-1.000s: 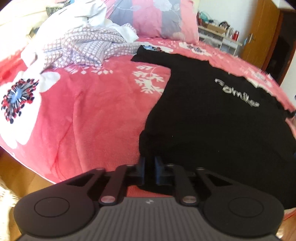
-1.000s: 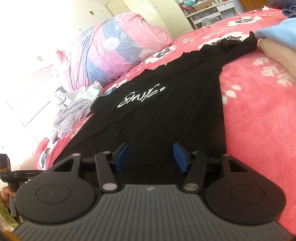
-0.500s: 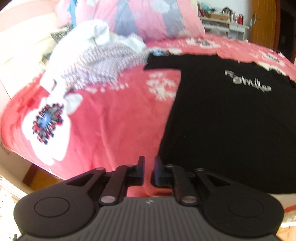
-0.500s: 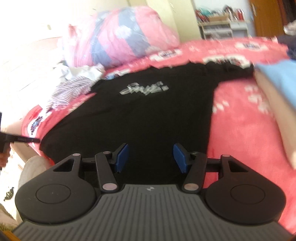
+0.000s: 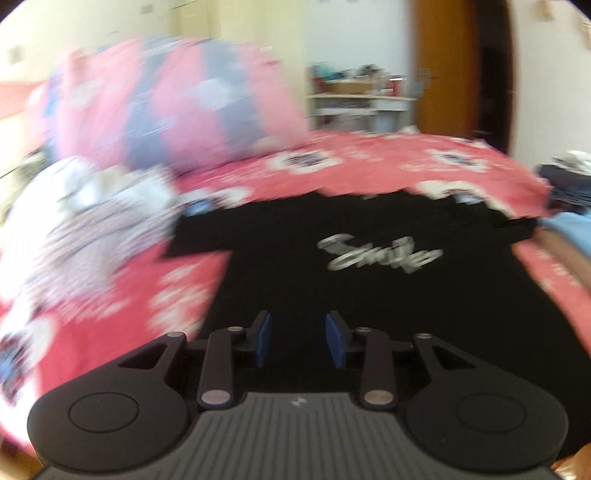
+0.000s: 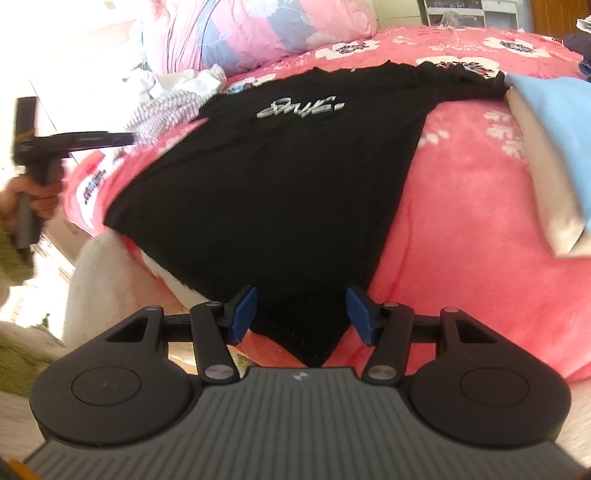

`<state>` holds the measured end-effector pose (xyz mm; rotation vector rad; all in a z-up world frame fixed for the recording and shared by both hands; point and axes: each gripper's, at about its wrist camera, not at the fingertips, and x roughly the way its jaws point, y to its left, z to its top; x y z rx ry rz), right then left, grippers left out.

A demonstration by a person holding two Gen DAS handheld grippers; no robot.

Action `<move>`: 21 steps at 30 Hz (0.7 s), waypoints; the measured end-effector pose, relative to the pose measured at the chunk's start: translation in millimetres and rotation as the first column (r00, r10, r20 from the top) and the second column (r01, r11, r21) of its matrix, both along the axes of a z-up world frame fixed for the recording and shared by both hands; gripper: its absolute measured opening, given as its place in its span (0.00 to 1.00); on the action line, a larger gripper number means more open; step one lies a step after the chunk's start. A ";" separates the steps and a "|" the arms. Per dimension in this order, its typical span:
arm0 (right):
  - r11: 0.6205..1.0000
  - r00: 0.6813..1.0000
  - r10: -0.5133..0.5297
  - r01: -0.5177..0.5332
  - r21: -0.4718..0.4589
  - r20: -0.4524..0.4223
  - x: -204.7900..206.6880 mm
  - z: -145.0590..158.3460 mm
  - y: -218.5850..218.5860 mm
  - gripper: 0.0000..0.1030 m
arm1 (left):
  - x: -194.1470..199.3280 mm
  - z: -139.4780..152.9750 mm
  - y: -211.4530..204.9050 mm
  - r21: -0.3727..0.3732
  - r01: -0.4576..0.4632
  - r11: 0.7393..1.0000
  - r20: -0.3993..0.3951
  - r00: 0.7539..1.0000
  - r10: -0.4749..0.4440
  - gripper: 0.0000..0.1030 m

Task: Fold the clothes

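A black T-shirt (image 6: 288, 177) with silver lettering (image 6: 301, 107) lies spread flat on the pink floral bed cover (image 6: 461, 229). Its lower corner hangs over the bed's edge. My right gripper (image 6: 302, 314) is open, and that hanging corner sits between its blue pads (image 6: 243, 314) without being pinched. In the blurred left wrist view my left gripper (image 5: 299, 341) is open above the T-shirt (image 5: 369, 295), low on its left side, holding nothing. The right wrist view shows the left gripper (image 6: 77, 140) at the far left, held by a hand (image 6: 37, 199).
A heap of checked and white clothes (image 6: 166, 103) lies by the shirt's left sleeve. A pink and blue pillow (image 6: 258, 26) sits behind it. A folded blue and beige stack (image 6: 546, 140) lies right of the shirt. A shelf and wooden door (image 5: 443, 66) stand beyond the bed.
My left gripper was shut at the shirt's lower left corner; it has opened and swung right over the shirt. My right gripper stayed open and drew back to the hanging corner.
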<state>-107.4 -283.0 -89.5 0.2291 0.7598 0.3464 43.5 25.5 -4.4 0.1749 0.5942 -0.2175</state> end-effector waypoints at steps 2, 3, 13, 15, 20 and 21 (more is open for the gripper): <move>1.000 0.998 -0.019 0.018 0.011 0.061 5.2 24.6 -14.1 0.52 | 18.3 4.1 -30.4 -0.012 0.077 0.997 0.011 0.997 -0.077 0.39; 0.999 0.994 -0.036 0.035 0.007 0.100 11.9 39.8 -22.6 0.52 | 31.3 3.8 -47.1 -0.015 0.113 0.993 0.010 0.994 -0.113 0.40; 0.929 0.983 0.012 0.056 -0.365 0.181 205.7 108.9 -75.3 0.50 | 155.7 -51.0 -214.5 -0.035 0.370 0.929 -0.009 0.929 -0.370 0.42; 0.924 0.996 0.018 0.018 -0.382 0.090 257.0 94.8 -82.7 0.50 | 173.2 -66.2 -239.0 -0.043 0.388 0.921 -0.013 0.921 -0.389 0.43; 0.914 0.992 0.034 -0.081 -0.397 -0.124 346.8 46.9 -87.1 0.49 | 198.2 -99.1 -278.8 -0.099 0.406 0.909 -0.038 0.911 -0.411 0.44; 0.914 0.987 0.040 -0.099 -0.394 -0.156 357.3 37.4 -86.3 0.48 | 199.3 -103.2 -281.6 -0.111 0.408 0.906 -0.036 0.910 -0.414 0.44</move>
